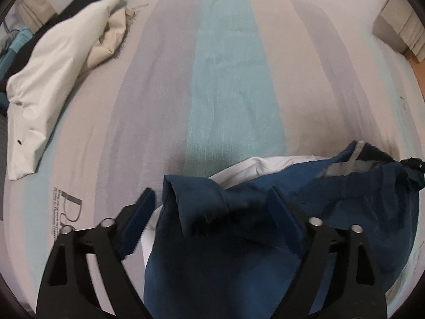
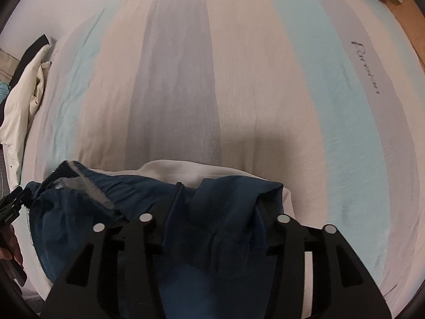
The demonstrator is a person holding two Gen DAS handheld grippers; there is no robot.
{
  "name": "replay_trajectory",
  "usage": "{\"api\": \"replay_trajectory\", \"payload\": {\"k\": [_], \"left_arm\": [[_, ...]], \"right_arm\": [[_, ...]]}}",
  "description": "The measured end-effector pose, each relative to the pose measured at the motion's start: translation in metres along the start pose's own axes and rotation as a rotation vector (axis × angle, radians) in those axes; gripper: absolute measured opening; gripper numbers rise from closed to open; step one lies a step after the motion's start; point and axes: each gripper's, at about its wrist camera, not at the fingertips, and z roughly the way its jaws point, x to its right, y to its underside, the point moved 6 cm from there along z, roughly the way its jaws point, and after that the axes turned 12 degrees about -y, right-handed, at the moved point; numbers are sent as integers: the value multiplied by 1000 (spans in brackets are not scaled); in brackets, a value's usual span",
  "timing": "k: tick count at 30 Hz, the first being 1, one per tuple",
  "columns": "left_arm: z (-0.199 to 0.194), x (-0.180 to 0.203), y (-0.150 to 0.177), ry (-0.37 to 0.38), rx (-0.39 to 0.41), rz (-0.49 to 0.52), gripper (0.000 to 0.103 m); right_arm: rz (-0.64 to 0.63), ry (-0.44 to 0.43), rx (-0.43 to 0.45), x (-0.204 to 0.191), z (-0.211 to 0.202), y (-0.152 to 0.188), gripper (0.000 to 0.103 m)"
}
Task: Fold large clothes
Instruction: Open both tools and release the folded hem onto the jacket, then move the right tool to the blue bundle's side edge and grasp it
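A navy blue garment (image 1: 239, 260) with a white lining (image 1: 255, 166) lies bunched on the striped bed at the near edge. My left gripper (image 1: 212, 214) points down over its left end, open, with a raised fold of navy cloth loose between the fingers (image 1: 139, 223). In the right wrist view the same navy garment (image 2: 74, 220) and its white lining (image 2: 186, 171) fill the bottom. My right gripper (image 2: 215, 215) hangs over the right end, jaws apart, with slack cloth between them that hides part of the right finger.
The bed sheet (image 1: 231, 79) has grey, beige and light blue stripes. A white and cream garment pile (image 1: 45, 79) lies at the far left, also visible as the pile (image 2: 21, 98). Wooden floor (image 1: 417, 74) shows past the bed's right edge.
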Motion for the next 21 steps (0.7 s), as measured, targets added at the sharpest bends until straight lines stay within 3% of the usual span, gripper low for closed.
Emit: {"api": "replay_trajectory", "payload": {"k": [1, 5, 11, 21], "left_arm": [[-6, -1, 0, 7, 7, -6, 88], [-21, 3, 6, 60, -5, -21, 97], [-48, 30, 44, 117, -34, 18, 97], [-78, 118, 100, 228, -48, 133, 97]], "right_arm": [[-8, 10, 15, -2, -6, 1, 62], [-32, 21, 25, -9, -25, 12, 64], [-51, 43, 13, -9, -40, 39, 69], [-10, 80, -96, 30, -36, 116, 73]]}}
